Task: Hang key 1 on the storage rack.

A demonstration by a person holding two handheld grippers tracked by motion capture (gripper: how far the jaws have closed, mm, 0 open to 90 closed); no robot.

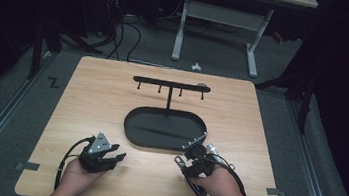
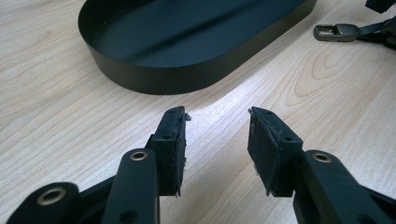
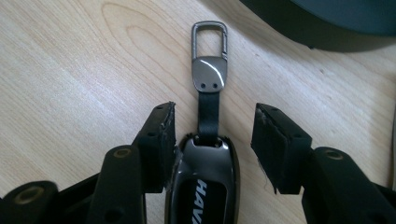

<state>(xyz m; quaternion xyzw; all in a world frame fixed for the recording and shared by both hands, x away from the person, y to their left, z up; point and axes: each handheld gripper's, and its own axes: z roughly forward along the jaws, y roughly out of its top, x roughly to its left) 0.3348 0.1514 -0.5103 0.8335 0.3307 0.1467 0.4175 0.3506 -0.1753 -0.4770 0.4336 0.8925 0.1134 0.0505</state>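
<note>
My right gripper (image 3: 212, 140) stands open astride the car key fob (image 3: 203, 184) on the table, its long axis running along the jaws, strap and clip toward the black tray (image 3: 327, 21); left gripper (image 2: 215, 144) (open, empty) sits farther off.

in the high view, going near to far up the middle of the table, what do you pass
wooden table near edge → black oval tray → upright post rising from the tray's far side → crossbar with small hooks → table's far edge, then the floor and the white desk legs beyond.
</note>
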